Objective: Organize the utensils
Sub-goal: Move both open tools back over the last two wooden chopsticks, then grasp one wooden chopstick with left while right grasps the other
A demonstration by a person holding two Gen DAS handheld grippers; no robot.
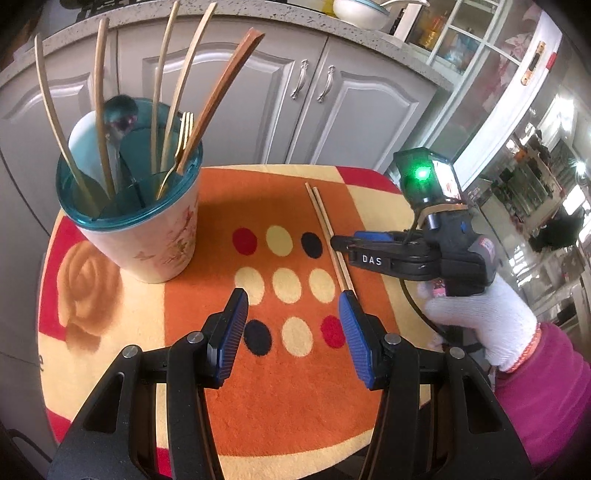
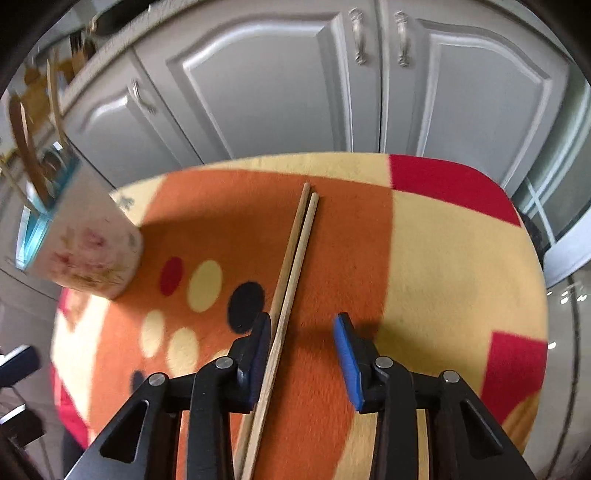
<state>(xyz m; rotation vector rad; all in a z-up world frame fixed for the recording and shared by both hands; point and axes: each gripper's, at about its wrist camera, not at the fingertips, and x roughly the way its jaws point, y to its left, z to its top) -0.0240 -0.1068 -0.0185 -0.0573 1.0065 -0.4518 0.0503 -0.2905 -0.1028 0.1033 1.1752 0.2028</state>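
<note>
Slender wooden chopsticks (image 2: pixel 291 280) lie between the right tool's (image 2: pixel 301 354) ribbed blue pads.

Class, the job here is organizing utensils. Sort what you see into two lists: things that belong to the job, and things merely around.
Belongs to the job:
chopsticks lying on the mat
utensil cup holding chopsticks, a fork and a spoon
right tool, open around the chopsticks
left tool, open

Merely around:
patterned mat
cabinet doors
bowl on the counter
</note>
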